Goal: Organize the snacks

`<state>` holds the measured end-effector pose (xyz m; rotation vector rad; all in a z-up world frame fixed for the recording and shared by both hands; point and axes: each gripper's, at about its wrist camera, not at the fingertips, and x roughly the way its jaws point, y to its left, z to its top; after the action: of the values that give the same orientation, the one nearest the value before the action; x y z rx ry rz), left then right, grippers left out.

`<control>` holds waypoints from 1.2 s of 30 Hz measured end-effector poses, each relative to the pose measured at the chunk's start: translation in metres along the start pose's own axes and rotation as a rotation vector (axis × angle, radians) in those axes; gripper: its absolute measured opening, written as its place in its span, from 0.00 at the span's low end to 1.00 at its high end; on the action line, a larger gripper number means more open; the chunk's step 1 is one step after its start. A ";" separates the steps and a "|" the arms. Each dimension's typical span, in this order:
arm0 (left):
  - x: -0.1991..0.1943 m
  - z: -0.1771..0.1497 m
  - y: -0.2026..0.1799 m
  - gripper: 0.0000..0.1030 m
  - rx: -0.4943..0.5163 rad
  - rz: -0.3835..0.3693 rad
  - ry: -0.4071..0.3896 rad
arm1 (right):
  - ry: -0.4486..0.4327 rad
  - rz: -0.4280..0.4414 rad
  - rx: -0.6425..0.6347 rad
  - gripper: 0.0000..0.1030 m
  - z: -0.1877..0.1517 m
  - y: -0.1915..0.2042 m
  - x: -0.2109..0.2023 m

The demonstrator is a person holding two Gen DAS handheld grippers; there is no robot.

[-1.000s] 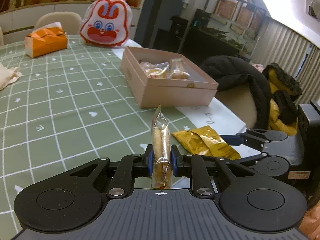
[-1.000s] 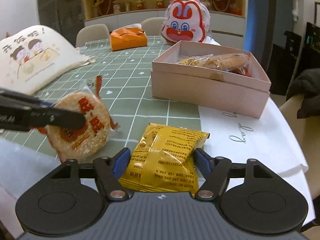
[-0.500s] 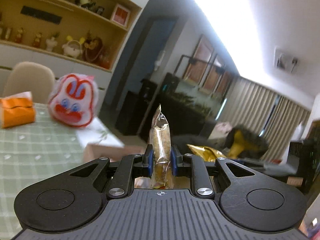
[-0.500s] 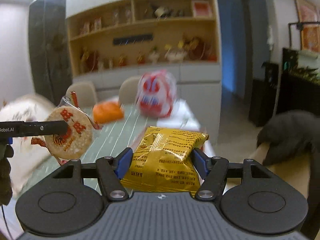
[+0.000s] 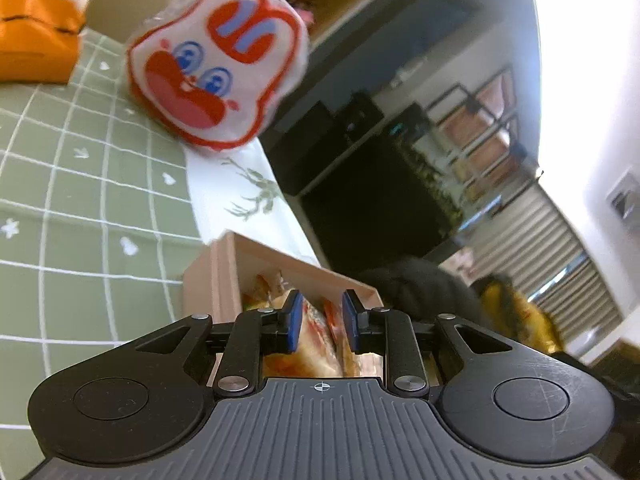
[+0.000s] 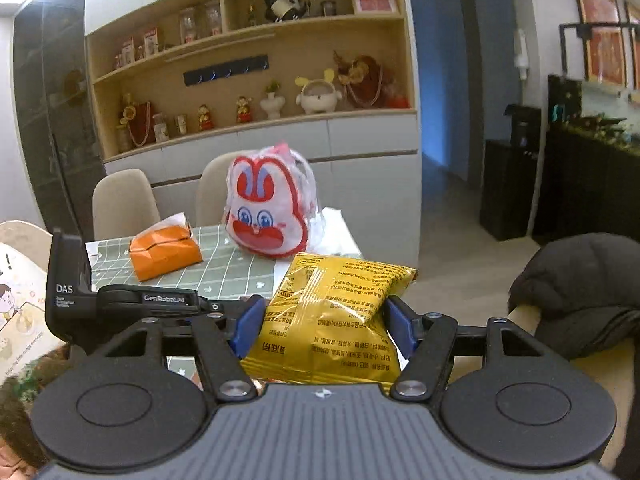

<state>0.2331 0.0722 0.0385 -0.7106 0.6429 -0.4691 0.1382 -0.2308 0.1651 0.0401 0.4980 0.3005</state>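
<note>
Box [image 5: 224, 276], pink, already holds several wrapped snacks. Left gripper [image 5: 319, 322] opening over it, wrapped cracker [image 5: 316, 332] apparently slipping free. Right gripper [image 6: 325, 322] clamps yellow snack packet [image 6: 332, 320], not yet boxed.

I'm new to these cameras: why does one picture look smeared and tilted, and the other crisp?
Left wrist view: the rabbit bag and orange box are motion-smeared, the room leans sideways, and the ceiling light blows out white at the right edge. Right wrist view: sharper, the yellow packet and shelves read clearly. Both views bend straight lines, being fisheye.
</note>
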 end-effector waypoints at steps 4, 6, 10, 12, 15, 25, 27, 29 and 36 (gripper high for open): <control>-0.022 0.004 -0.001 0.25 -0.004 0.025 -0.041 | 0.011 -0.004 -0.012 0.64 0.004 0.006 0.022; -0.034 0.003 -0.008 0.25 0.006 0.033 -0.066 | 0.026 0.025 0.006 0.65 0.012 0.012 0.041; -0.065 -0.009 -0.025 0.25 0.097 0.130 -0.077 | 0.072 0.040 0.017 0.75 0.018 0.025 0.085; -0.083 -0.030 -0.033 0.25 0.190 0.195 -0.040 | 0.099 0.033 0.055 0.75 0.006 0.025 0.088; -0.102 -0.070 -0.040 0.25 0.328 0.297 0.014 | 0.096 -0.024 0.043 0.76 -0.024 0.032 0.066; -0.125 -0.170 -0.034 0.25 0.507 0.476 0.065 | 0.171 -0.151 -0.031 0.85 -0.162 0.096 0.010; -0.124 -0.177 -0.031 0.26 0.513 0.488 0.045 | 0.188 -0.175 -0.028 0.85 -0.176 0.103 0.016; -0.123 -0.178 -0.032 0.26 0.520 0.492 0.049 | 0.224 -0.173 0.013 0.85 -0.187 0.103 0.025; -0.105 -0.184 -0.041 0.28 0.560 0.493 0.023 | 0.238 -0.226 0.063 1.00 -0.188 0.097 0.030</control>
<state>0.0257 0.0251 0.0004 -0.0073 0.6423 -0.1800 0.0474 -0.1360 -0.0030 0.0088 0.7414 0.0679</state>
